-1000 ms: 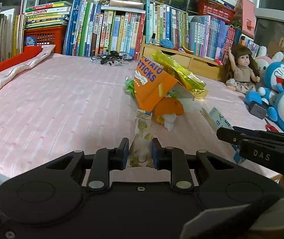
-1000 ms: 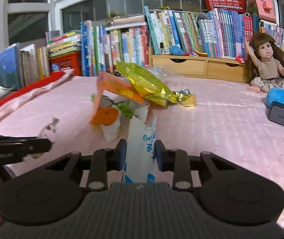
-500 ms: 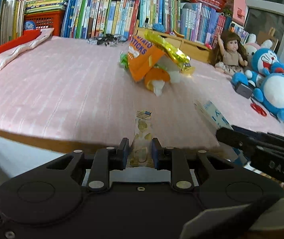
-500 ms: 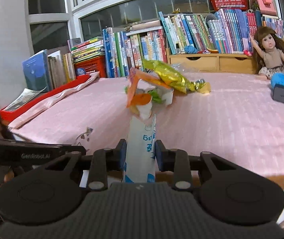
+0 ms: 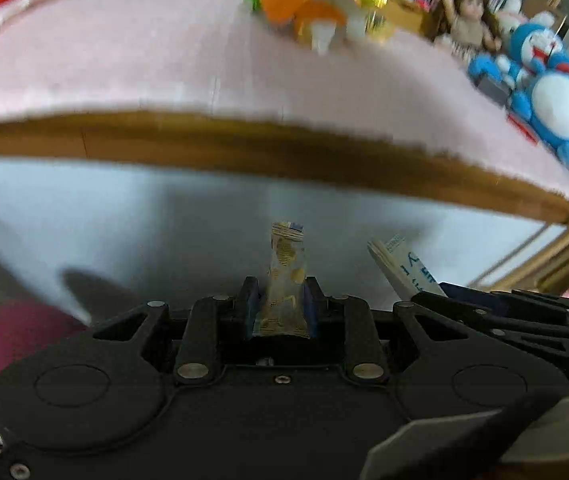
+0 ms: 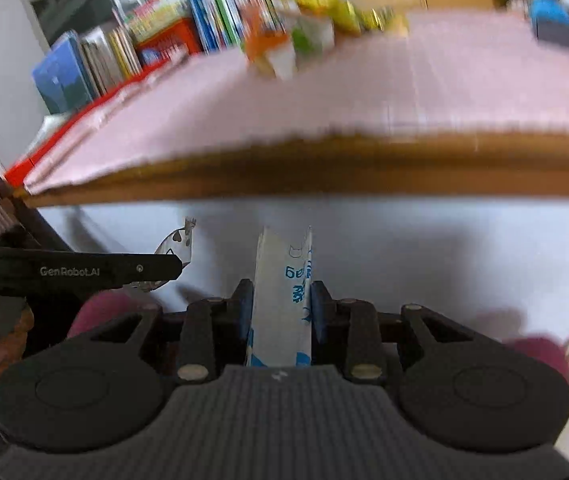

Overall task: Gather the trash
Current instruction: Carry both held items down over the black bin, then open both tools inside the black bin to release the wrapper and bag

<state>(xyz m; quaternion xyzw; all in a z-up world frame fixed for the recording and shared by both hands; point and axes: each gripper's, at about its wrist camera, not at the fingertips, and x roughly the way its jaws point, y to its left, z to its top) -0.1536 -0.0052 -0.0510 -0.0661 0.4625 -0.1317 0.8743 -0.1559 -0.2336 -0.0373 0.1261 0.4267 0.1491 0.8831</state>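
My left gripper [image 5: 280,312] is clenched on a thin gold-printed snack wrapper [image 5: 286,276], my right gripper [image 6: 280,312] on a white-and-blue wrapper [image 6: 284,292], both past the table's wooden front edge [image 5: 244,140] (light, floppy film, pinched near its lower end).

A child's room at home — crowded books [image 6: 220,12], plush toys [image 5: 556,92].

Wooden counter edge [image 5: 284,152] bars the way ahead. Pale floor [image 5: 164,232] below lies open. Trash pile [image 5: 308,4] and plush toys [image 5: 556,92] crowd the far counter.
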